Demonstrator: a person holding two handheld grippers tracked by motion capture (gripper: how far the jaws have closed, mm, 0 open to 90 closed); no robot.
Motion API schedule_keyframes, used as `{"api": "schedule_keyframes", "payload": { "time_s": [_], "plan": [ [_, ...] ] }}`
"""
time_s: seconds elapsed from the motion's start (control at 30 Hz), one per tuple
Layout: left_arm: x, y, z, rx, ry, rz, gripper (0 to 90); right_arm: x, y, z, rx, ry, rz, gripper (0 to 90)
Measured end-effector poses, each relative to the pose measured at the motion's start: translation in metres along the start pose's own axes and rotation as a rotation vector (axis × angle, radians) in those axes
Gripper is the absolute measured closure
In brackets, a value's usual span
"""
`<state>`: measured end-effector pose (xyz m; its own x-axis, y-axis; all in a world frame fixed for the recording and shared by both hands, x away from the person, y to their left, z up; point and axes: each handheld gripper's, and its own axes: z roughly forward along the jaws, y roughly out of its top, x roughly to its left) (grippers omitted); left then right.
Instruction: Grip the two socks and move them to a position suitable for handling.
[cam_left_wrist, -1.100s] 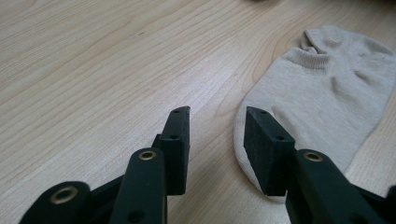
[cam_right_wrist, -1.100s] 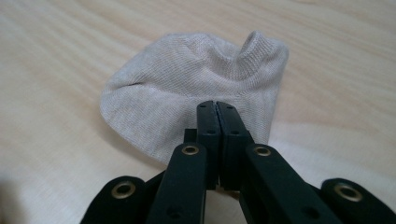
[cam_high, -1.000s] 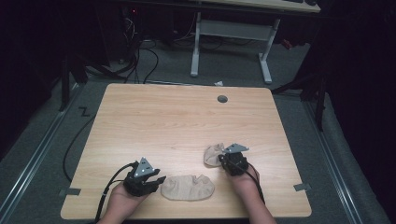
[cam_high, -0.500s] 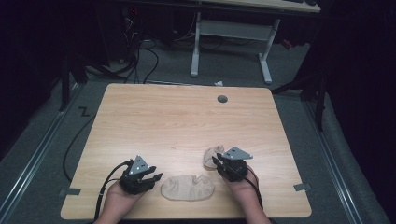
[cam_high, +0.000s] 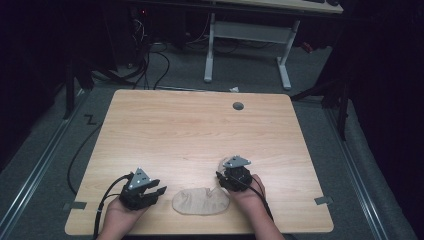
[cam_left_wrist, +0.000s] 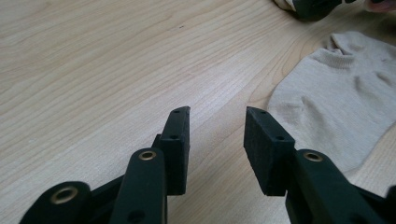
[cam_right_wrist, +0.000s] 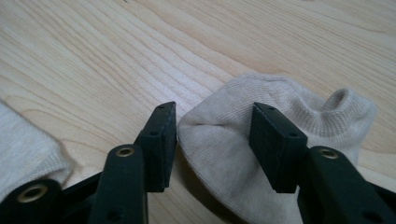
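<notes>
At lower left of the high view, the left gripper (cam_high: 159, 190) rests on the wooden table (cam_high: 190, 130), its jaws parted with nothing between them. Just right of it, at bottom centre, a beige sock (cam_high: 201, 201) lies flat. Right of centre, the right gripper (cam_high: 220, 176) stands over a second beige sock (cam_right_wrist: 243, 154); its jaws have just been opening, the sock's end lying loose between the spread pads (cam_right_wrist: 275, 144).

Two beige socks (cam_high: 201, 201) lie on the wooden table (cam_high: 200, 130).
</notes>
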<state>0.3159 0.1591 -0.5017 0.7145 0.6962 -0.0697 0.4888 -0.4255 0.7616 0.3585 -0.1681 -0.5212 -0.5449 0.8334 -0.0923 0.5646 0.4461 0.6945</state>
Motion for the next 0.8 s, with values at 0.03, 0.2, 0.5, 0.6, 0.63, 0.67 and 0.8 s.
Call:
{"api": "schedule_keyframes", "payload": {
  "time_s": [0.03,0.2,0.5,0.6,0.63,0.67,0.8],
  "plan": [
    [0.000,0.000,-0.001,0.000,-0.003,0.003,61.3,0.001,0.000,0.001,0.003,-0.006,-0.009,57.2],
    [0.000,0.002,0.001,0.002,-0.004,0.003,61.3,0.001,-0.001,-0.002,-0.001,-0.025,-0.015,81.1],
    [-0.005,0.006,0.002,-0.006,-0.007,0.010,61.3,-0.003,0.000,-0.028,-0.119,-0.014,0.006,82.6],
    [-0.007,0.009,0.006,-0.005,-0.016,0.021,61.3,-0.005,-0.002,-0.035,-0.155,-0.008,0.025,82.5],
    [-0.007,0.011,0.007,-0.007,-0.020,0.022,61.3,-0.008,-0.003,-0.038,-0.170,-0.001,0.046,82.4],
    [-0.008,0.012,0.009,-0.009,-0.023,0.024,61.3,-0.009,-0.004,-0.040,-0.180,0.003,0.055,82.4],
    [-0.012,0.019,0.016,-0.005,-0.038,0.043,61.2,-0.016,-0.010,-0.048,-0.205,0.003,0.088,81.8]
  ]
}}
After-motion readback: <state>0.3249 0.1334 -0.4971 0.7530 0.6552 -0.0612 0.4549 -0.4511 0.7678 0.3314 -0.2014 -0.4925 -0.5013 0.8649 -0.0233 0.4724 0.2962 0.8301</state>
